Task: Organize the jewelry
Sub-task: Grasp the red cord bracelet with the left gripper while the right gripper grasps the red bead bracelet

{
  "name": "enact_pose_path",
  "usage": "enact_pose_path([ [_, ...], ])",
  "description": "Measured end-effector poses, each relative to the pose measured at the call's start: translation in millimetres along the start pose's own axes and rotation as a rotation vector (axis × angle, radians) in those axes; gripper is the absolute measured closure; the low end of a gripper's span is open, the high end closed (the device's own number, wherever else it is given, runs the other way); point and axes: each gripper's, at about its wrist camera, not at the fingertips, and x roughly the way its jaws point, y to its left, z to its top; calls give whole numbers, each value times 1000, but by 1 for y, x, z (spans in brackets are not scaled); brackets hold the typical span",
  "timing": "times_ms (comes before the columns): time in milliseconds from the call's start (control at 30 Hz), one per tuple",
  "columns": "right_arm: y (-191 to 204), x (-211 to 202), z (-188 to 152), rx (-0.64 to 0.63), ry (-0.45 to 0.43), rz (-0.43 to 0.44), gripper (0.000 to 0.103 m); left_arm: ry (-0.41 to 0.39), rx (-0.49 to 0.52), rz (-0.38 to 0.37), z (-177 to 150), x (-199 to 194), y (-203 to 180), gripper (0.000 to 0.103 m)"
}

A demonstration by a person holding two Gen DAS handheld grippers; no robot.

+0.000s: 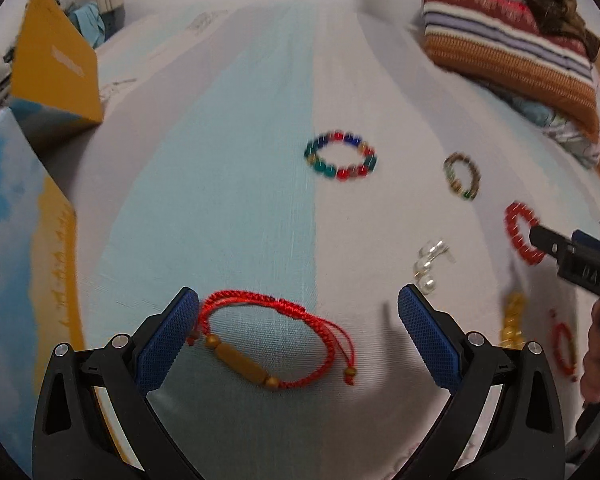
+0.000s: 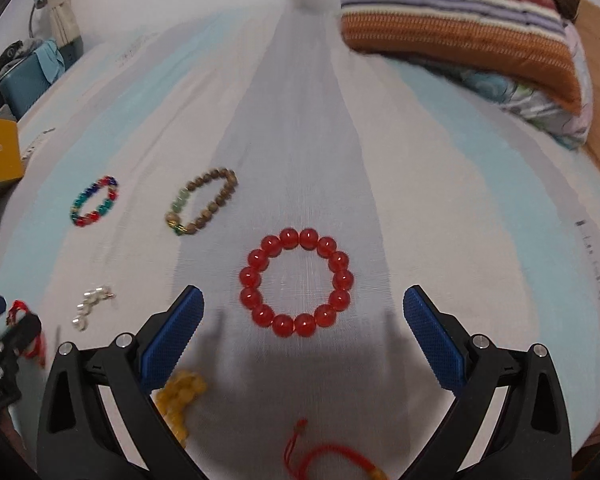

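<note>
Glossy round red bead bracelet (image 2: 297, 282) lay ahead of right gripper (image 2: 303, 340), jaws wide, empty; left gripper (image 1: 298, 336) jaws wide around braided red cord bracelet (image 1: 276, 344).

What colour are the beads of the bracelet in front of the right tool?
Glossy red bead bracelet; best seen in the right wrist view.

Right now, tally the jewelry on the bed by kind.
Bead bracelets: 4 (multicolour, brown, red, yellow)
Red cord bracelets: 2
Pearl piece: 1
Total: 7
</note>
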Motion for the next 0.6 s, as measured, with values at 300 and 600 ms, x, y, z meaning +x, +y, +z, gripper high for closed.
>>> enact_pose_path([
  [300, -6, 29, -5, 39, 50, 19, 18, -1, 26, 31, -12, 12, 0, 10],
  [600, -7, 23, -12, 36, 31, 6, 58, -6, 52, 32, -19, 5, -2, 56],
])
